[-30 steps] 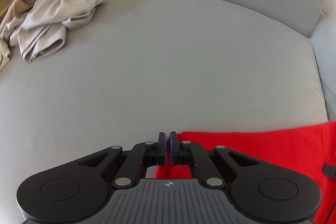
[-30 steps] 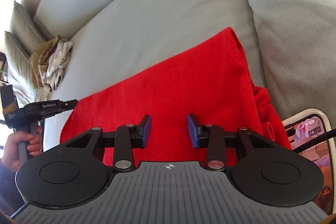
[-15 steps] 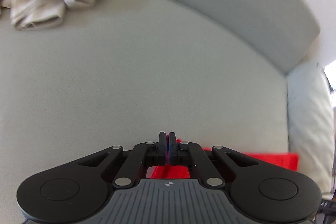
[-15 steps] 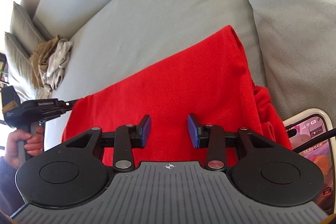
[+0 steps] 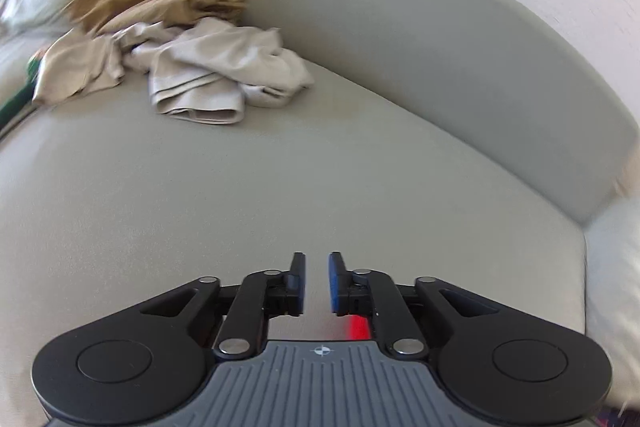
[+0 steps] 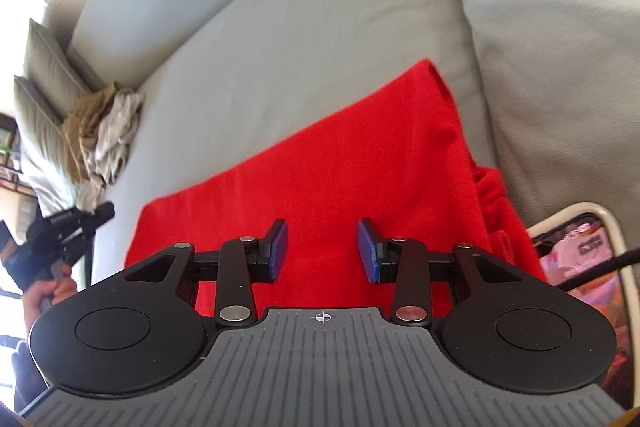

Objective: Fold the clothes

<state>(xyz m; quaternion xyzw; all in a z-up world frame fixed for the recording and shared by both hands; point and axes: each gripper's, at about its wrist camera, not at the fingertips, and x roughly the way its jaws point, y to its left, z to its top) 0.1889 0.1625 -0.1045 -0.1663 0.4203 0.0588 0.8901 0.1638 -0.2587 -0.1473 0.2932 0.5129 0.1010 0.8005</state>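
Over red cloth [image 6: 340, 167] (sofa), right gripper [image 6: 322, 253] hangs w/ gap.

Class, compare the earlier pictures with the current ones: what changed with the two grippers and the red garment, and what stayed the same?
The left gripper, shut on the red garment's edge before, has opened, let it go and moved away toward the left. The right gripper stayed open above the garment, which still lies flat on the sofa; the beige clothes pile is untouched.

Sofa seat [image 6: 280, 39]: matt grey woven cloth, smooth. On it, red garment [image 6: 360, 155]: soft matt fabric, slightly fuzzy. At seat's far end, beige clothes [image 5: 208, 67]: thin crumpled cloth. Right gripper [image 6: 322, 251]: matt black plastic, shiny metal rivets.
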